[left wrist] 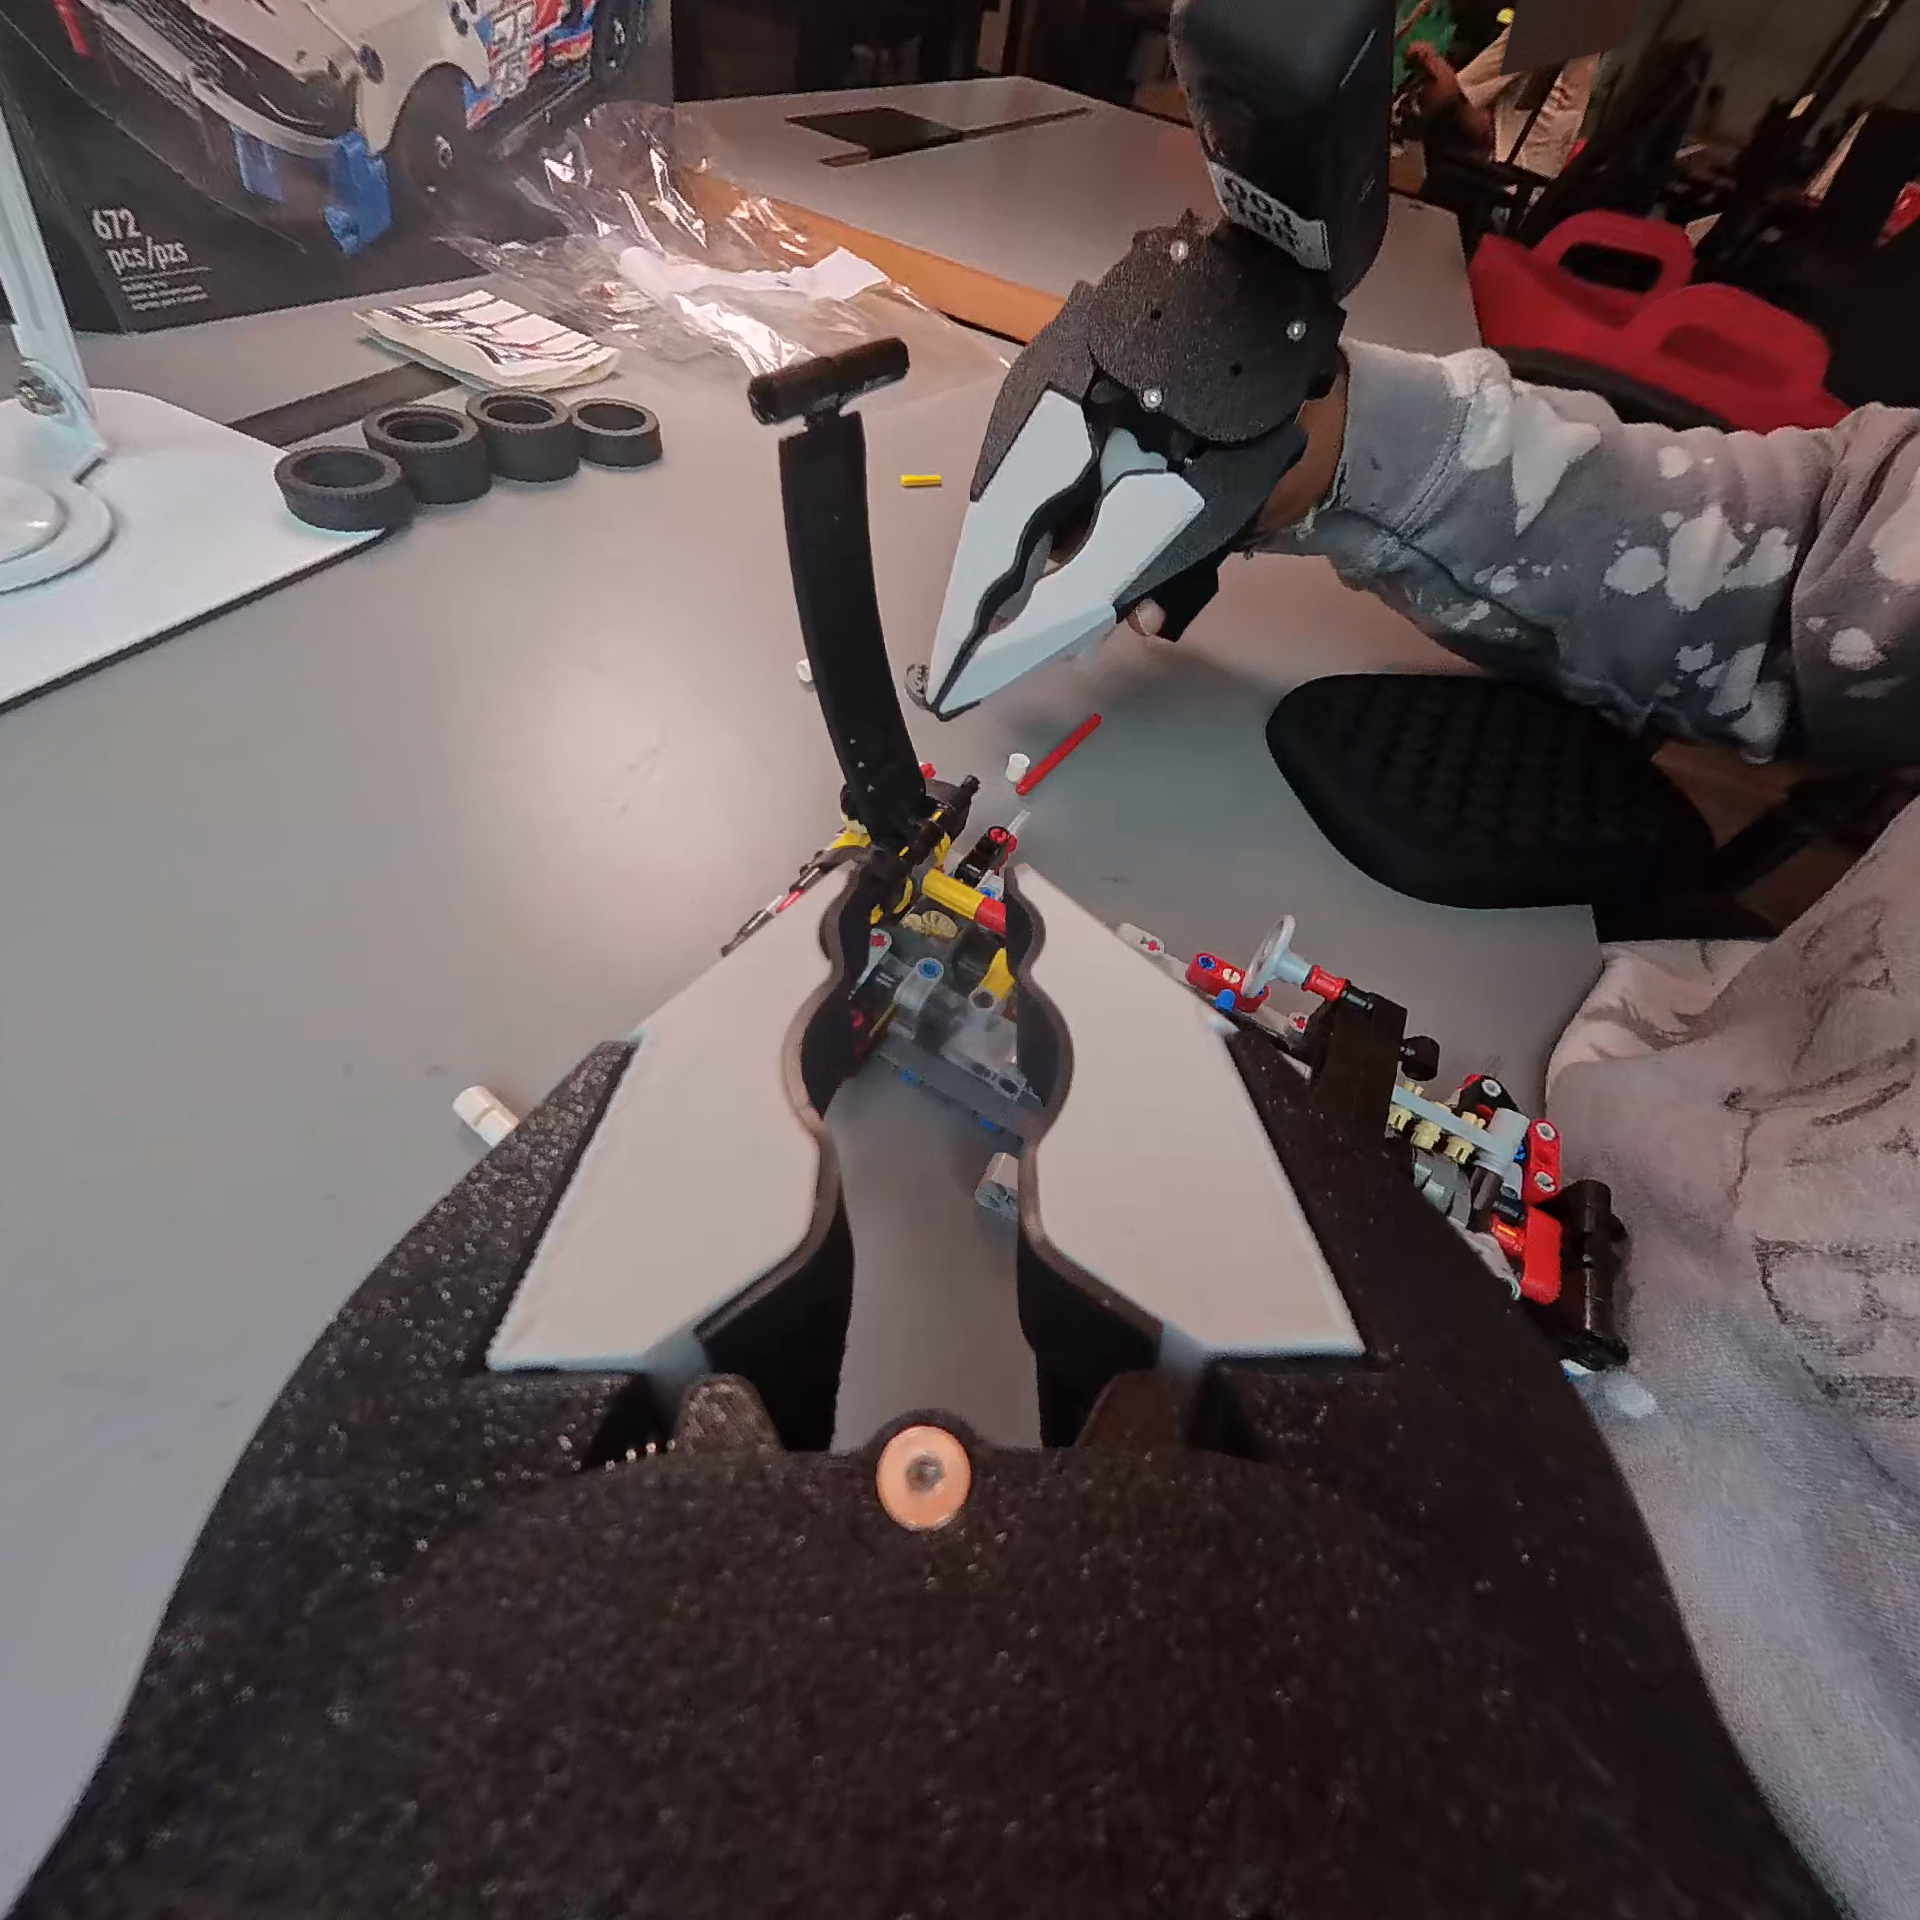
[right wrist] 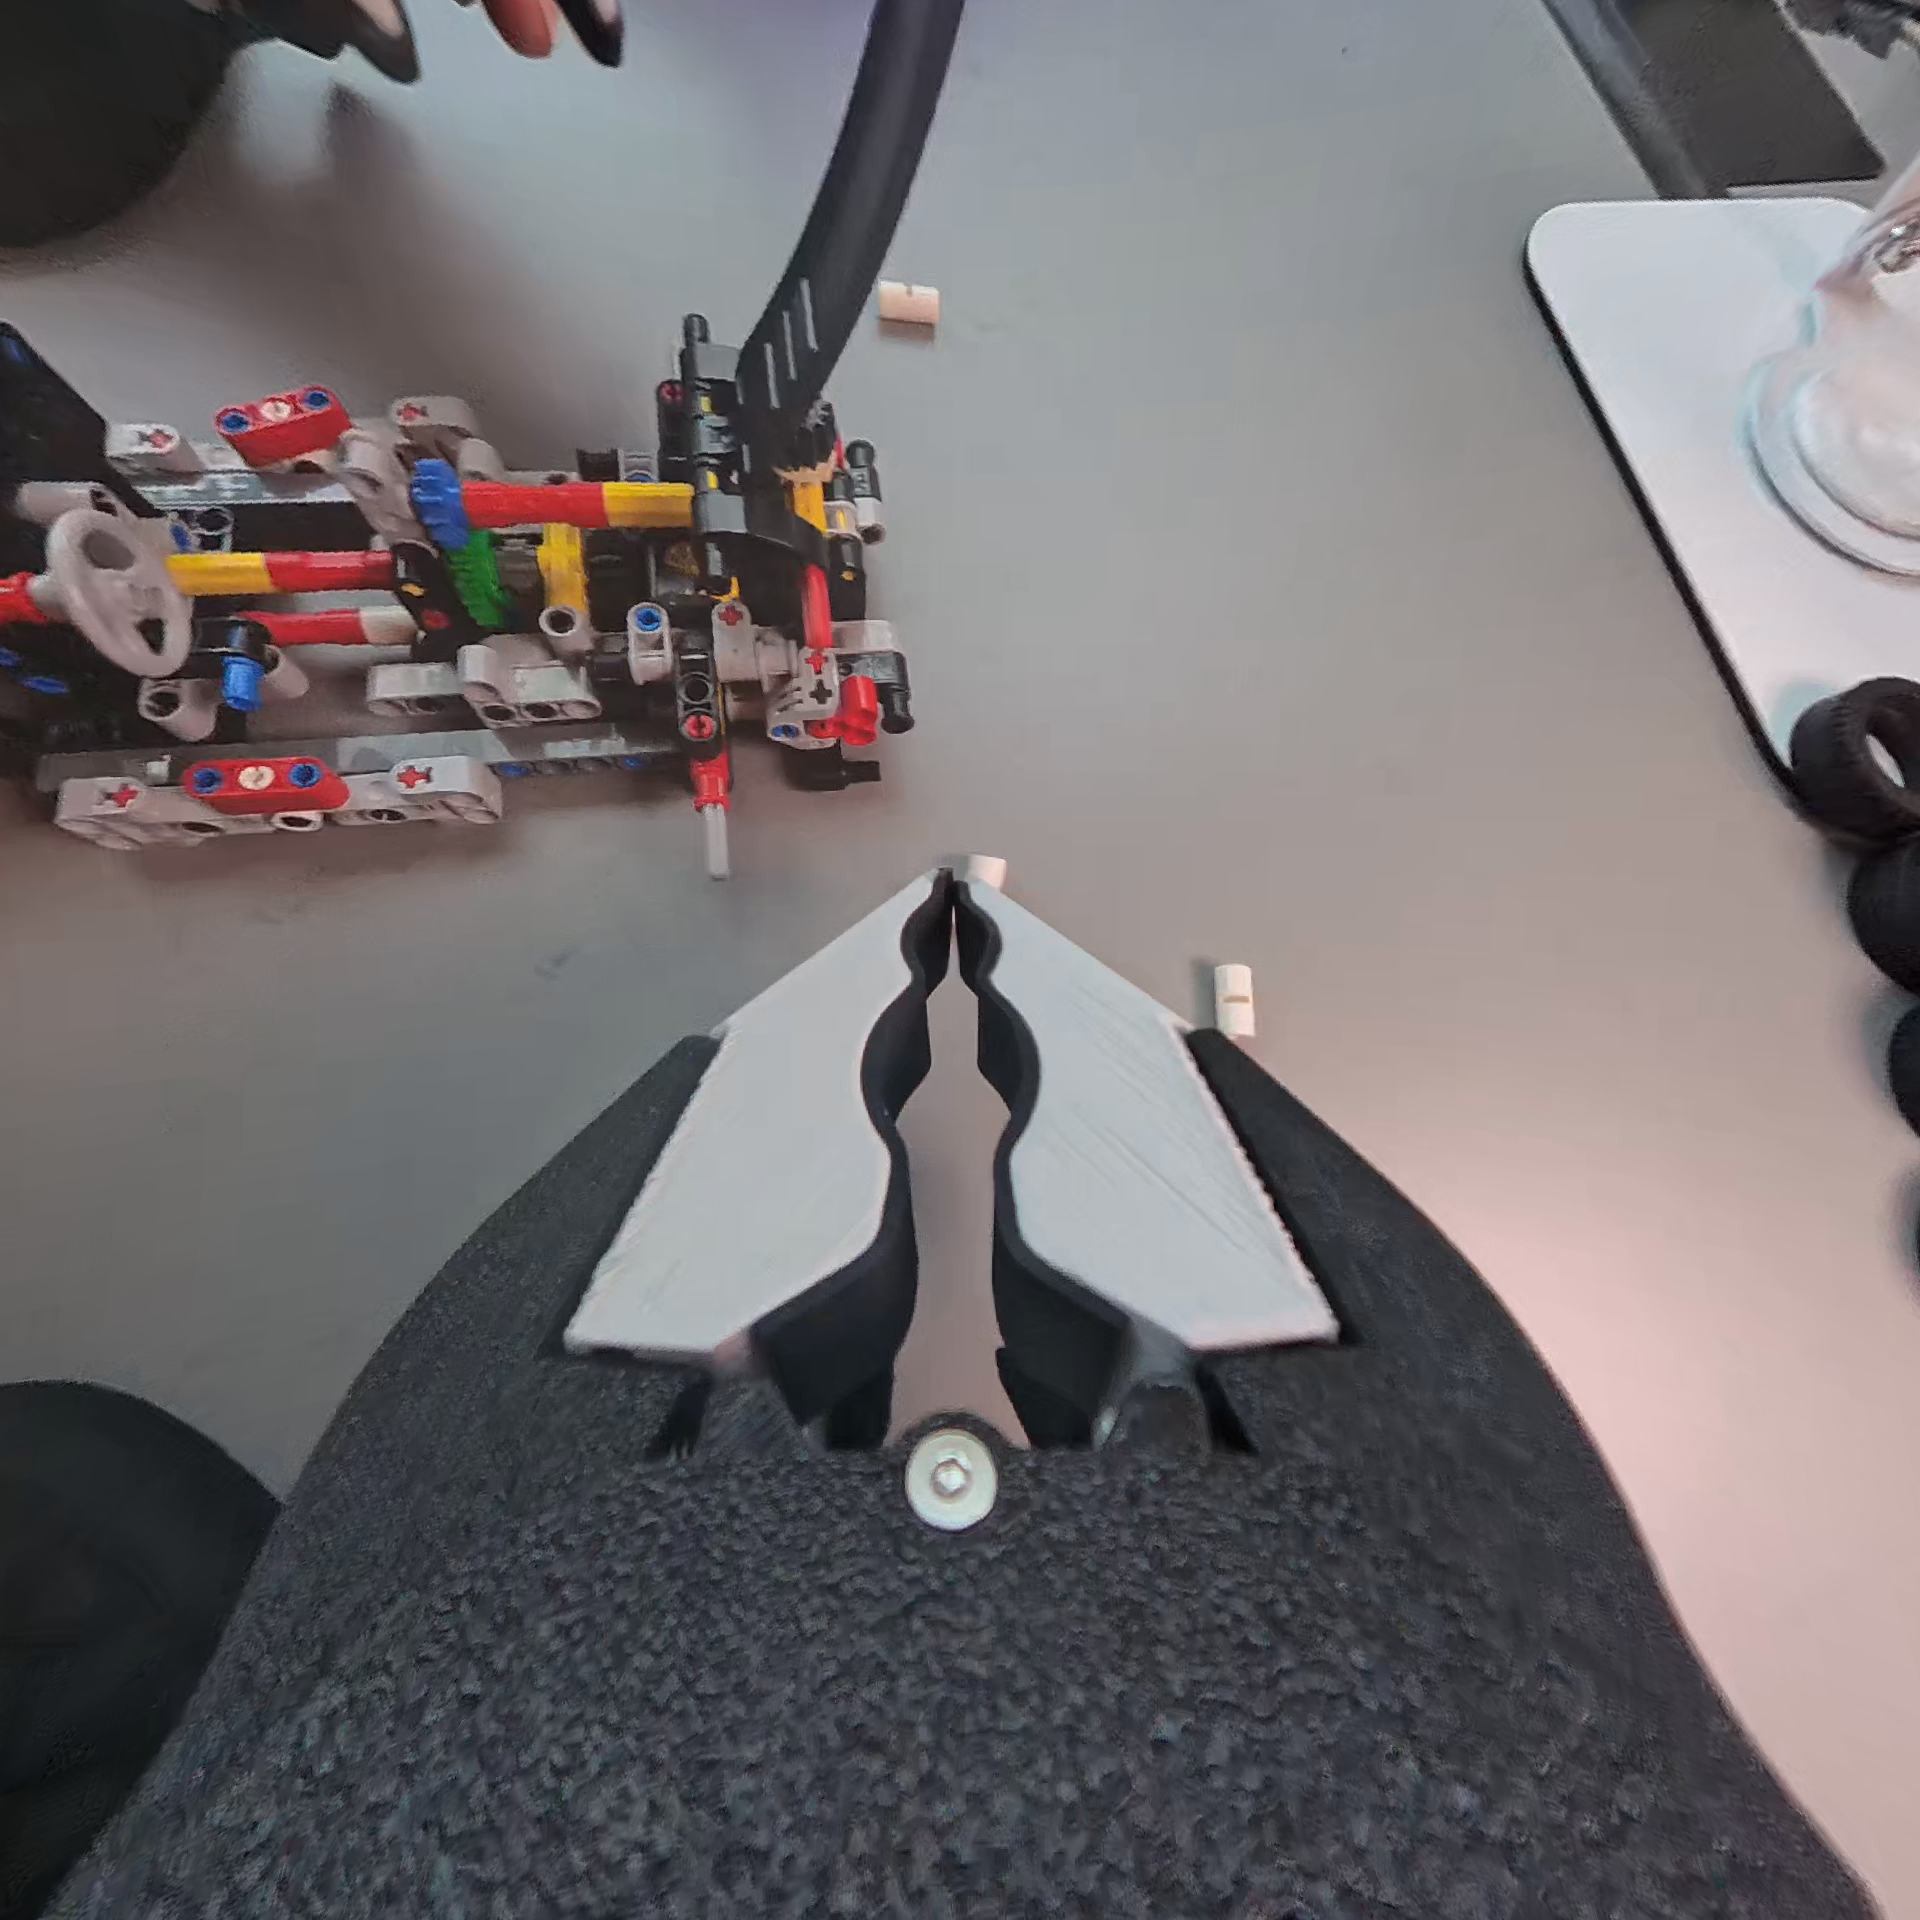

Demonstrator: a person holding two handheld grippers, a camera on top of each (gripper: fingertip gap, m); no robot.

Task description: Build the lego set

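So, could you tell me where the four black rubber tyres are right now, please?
In the left wrist view, the four black rubber tyres sit in a row at the far left of the grey table, just before the dark set box.

Bare table (right wrist: 1299, 623) lies right of the lego chassis (right wrist: 499, 613); its upright black strap (right wrist: 821, 270) and scattered pegs (right wrist: 1233, 997) obstruct.

Grey table (left wrist: 312, 935), bearing a half-built lego car (right wrist: 468, 603), four black tyres (left wrist: 468, 447), scattered small white pegs (right wrist: 1233, 997), a red rod (left wrist: 1058, 753), a box (left wrist: 312, 135).
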